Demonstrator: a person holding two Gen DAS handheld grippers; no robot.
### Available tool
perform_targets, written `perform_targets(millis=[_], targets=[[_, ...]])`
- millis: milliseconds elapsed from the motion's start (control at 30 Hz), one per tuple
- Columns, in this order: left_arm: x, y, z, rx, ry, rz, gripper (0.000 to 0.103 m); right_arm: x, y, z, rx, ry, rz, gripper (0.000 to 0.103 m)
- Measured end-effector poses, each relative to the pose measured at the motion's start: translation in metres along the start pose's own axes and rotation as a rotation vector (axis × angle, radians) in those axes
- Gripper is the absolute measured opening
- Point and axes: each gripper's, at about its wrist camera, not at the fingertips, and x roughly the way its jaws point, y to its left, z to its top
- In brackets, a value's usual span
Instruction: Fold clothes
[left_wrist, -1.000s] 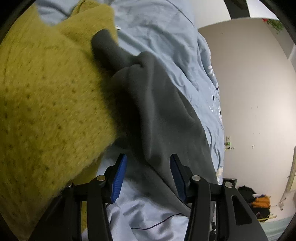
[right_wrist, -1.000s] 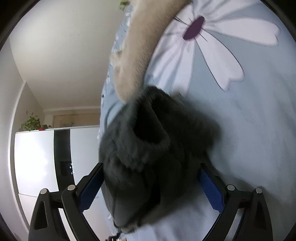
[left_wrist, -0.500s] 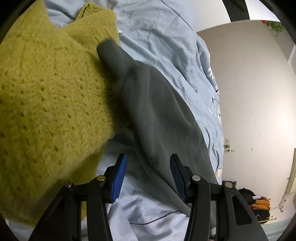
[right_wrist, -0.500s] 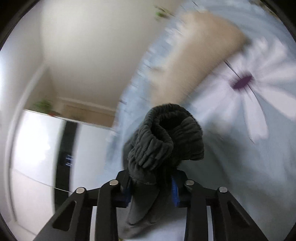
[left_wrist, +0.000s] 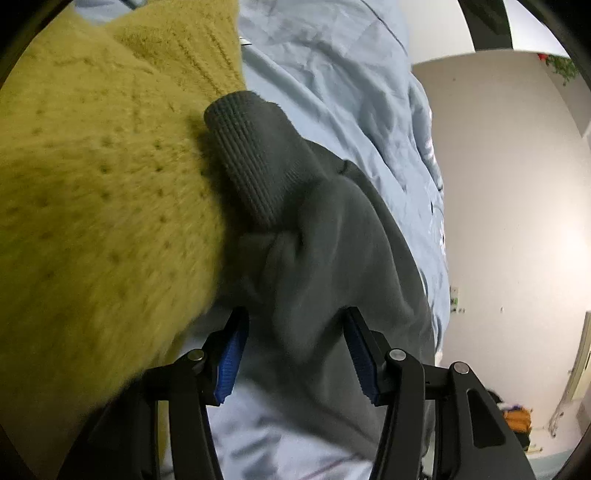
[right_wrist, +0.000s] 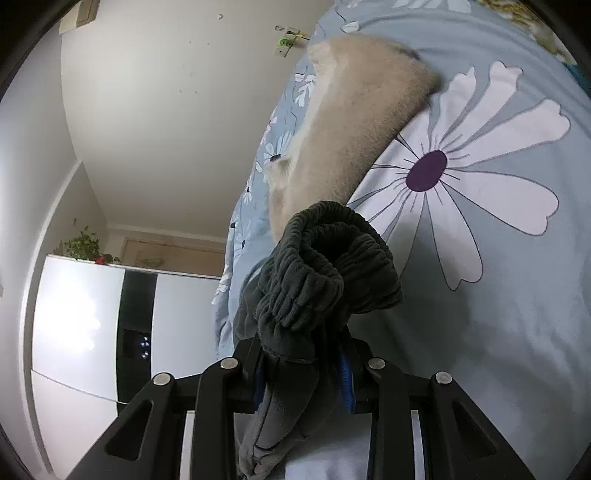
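A dark grey fleece garment (left_wrist: 325, 236) lies on the pale blue bedcover (left_wrist: 332, 66), its ribbed cuff (left_wrist: 251, 155) resting against a mustard yellow knit sweater (left_wrist: 92, 192). My left gripper (left_wrist: 295, 354) is open, its blue pads on either side of the grey fabric. In the right wrist view my right gripper (right_wrist: 303, 373) is shut on the grey garment's gathered ribbed end (right_wrist: 325, 266), which bunches above the jaws and hangs down below them.
A cream fluffy garment (right_wrist: 351, 122) lies on the flowered bedcover (right_wrist: 480, 184) beyond the right gripper. A white wall (left_wrist: 517, 184) stands past the bed's edge. A white and black cabinet (right_wrist: 92, 325) carries a plant (right_wrist: 81, 245).
My right gripper has shut on the grey garment's ribbed end and lifted it. My left gripper has moved in closer, so the grey fabric now sits between its open pads.
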Motion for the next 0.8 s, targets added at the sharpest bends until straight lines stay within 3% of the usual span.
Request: perform_targets(millis=[33,100,233,300,367,433,500,567,667,800], targets=[[0.004,0.000,0.002,-0.007,-0.008,-0.004,0.047,0.000,0.004,0.000,-0.015,0.001,-0.007,0.033],[0.003,-0.004,0.004,0.006,-0.032,0.010,0.027,0.003,0.012,0.002,-0.046,0.004,-0.023,0.033],[-0.007,-0.028,0.009,0.069,-0.107,0.066,0.009,0.000,0.015,0.001,-0.073,0.017,-0.039,0.033],[-0.018,-0.052,0.014,0.135,-0.161,0.092,0.007,-0.002,0.017,-0.003,-0.081,0.026,-0.039,0.033],[-0.047,-0.088,0.014,0.233,-0.241,0.044,0.007,-0.003,0.025,-0.006,-0.110,0.033,-0.028,0.033],[-0.072,-0.104,0.018,0.302,-0.294,-0.010,0.007,-0.008,0.036,-0.009,-0.164,0.034,-0.003,0.033],[-0.089,-0.115,0.018,0.351,-0.325,-0.019,0.007,-0.010,0.043,-0.014,-0.208,0.036,0.019,0.033],[-0.087,-0.101,0.019,0.355,-0.311,0.034,0.008,-0.009,0.038,-0.019,-0.214,0.049,0.011,0.034],[-0.056,-0.061,0.026,0.258,-0.222,0.172,0.008,0.006,0.017,-0.024,-0.162,0.109,-0.040,0.034],[-0.047,-0.026,0.022,0.162,-0.189,0.167,0.008,0.009,0.005,-0.025,-0.143,0.156,-0.077,0.040]])
